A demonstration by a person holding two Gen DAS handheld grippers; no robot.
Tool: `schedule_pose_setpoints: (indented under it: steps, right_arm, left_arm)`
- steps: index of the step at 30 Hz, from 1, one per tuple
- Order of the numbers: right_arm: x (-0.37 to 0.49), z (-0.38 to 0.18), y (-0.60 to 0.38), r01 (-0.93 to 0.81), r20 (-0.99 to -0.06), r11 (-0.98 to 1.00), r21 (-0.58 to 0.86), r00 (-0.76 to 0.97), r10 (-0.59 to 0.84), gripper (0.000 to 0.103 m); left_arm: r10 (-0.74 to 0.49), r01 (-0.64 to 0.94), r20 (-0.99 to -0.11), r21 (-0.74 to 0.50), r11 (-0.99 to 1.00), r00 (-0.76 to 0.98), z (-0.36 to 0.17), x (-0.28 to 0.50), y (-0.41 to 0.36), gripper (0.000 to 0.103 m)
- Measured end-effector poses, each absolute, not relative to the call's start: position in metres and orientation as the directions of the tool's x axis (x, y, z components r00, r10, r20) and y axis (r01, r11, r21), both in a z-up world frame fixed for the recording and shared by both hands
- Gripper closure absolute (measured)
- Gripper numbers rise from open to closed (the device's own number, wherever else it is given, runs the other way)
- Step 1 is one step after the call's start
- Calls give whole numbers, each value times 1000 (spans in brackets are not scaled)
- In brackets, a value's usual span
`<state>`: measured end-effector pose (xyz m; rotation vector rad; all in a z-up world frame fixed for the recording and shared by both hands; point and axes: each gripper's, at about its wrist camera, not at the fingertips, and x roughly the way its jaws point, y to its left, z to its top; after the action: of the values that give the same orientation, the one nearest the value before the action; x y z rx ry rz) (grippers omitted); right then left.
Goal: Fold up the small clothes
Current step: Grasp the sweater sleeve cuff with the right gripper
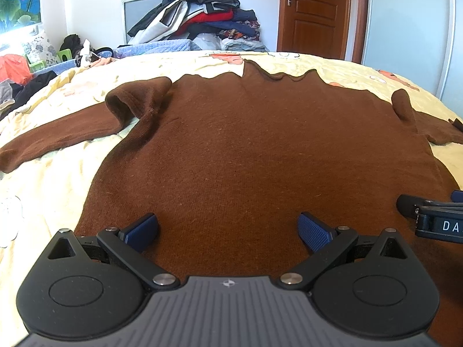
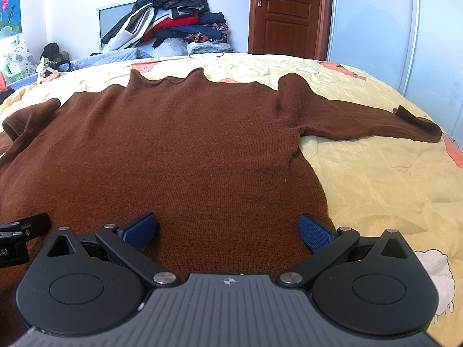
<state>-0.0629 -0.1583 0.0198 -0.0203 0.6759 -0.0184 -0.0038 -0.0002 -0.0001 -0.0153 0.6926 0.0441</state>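
the biggest risk here is that a gripper is catching the yellow quilt (image 2: 376, 173) together with the sweater (image 1: 260, 150), because the hem is lying flat on that soft cover and the fingers are coming in low; then the fold would be dragging the bedding too. another risk is taking only the top layer of the knit, so the back layer is staying behind and the fold is coming out crooked. the left sleeve (image 1: 58, 136) is already bunching near the shoulder, and this lump could be getting trapped inside a fold. the left gripper (image 1: 228, 231) is hovering over the near hem with its blue pads wide apart, holding nothing, and the right gripper (image 2: 228, 231) is doing the same just beside it, near the right edge of the hem. the sweater is lying spread on the bed, collar pointing away, both sleeves stretching outward; the right sleeve (image 2: 376, 121) is lying straighter, with its cuff turned up a little. it is a dark brown knit, thick and fuzzy, mostly smooth across the body.
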Motion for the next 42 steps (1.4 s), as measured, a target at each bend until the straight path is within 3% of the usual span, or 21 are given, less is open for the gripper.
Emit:
schedule_pose_setpoints:
  steps: [4, 6, 8, 10, 13, 17, 19, 22, 24, 26, 28, 31, 33, 34, 36, 39, 42]
  right_arm:
    - [-64, 20, -159, -2, -629, 1000, -19, 778, -10, 0]
    - [-65, 27, -171, -101, -636, 994, 49, 764, 109, 0]
    - [-69, 40, -201, -167, -593, 952, 257, 750, 292, 0]
    - [-77, 56, -247, -190, -447, 860, 473, 790, 421, 0]
    - [-72, 77, -315, -156, -327, 800, 580, 854, 404, 0]
    - [-39, 96, -402, 99, -363, 786, 610, 917, 166, 0]
    - [-19, 105, -427, 191, -382, 833, 518, 924, 25, 8]
    - [21, 109, -423, 293, -431, 951, 97, 874, -226, 12]
    - [45, 100, -411, 238, -464, 959, -153, 840, -282, 21]
    - [63, 89, -404, 194, -488, 943, -270, 817, -308, 34]
    - [72, 81, -408, 168, -509, 947, -272, 811, -290, 43]
    - [88, 60, -411, 163, -512, 919, -360, 789, -340, 44]
    - [98, 51, -416, 136, -560, 927, -349, 763, -323, 47]
    - [105, 49, -421, 131, -569, 929, -346, 758, -318, 56]
    - [105, 46, -427, 137, -563, 940, -312, 770, -300, 58]
    - [111, 48, -441, 171, -573, 965, -200, 778, -257, 94]
    - [104, 58, -446, 198, -545, 976, -94, 810, -217, 94]
  left_arm:
    - [38, -50, -639, 0, 999, 768, 0, -4, -1, 0]
    - [39, -50, -639, 0, 999, 768, 1, -4, -1, 0]
    - [39, -51, -638, -1, 999, 769, 1, -4, 0, 0]
    - [38, -51, -639, -1, 999, 769, 1, -4, -1, 0]
    - [34, -50, -637, -7, 999, 770, 1, -5, 0, 0]
    - [17, -46, -633, -29, 999, 774, 1, -5, 2, 0]
    - [9, -46, -629, -43, 998, 777, 2, -5, 5, 0]
    - [2, -45, -627, -53, 998, 779, 2, -5, 6, 0]
    - [-6, -45, -623, -66, 997, 782, 2, -6, 8, 0]
    - [-14, -45, -619, -80, 996, 785, 2, -6, 10, 0]
    - [-19, -45, -618, -87, 995, 786, 2, -6, 11, 0]
    - [-21, -45, -617, -90, 995, 787, 3, -6, 11, 0]
    - [-23, -45, -616, -95, 995, 787, 3, -6, 12, 0]
    - [-24, -45, -616, -97, 994, 788, 3, -6, 12, 0]
    - [-26, -45, -615, -101, 994, 788, 3, -6, 13, 0]
    - [-28, -45, -614, -103, 994, 789, 3, -6, 13, 0]
    - [-29, -45, -614, -105, 993, 789, 4, -6, 13, 0]
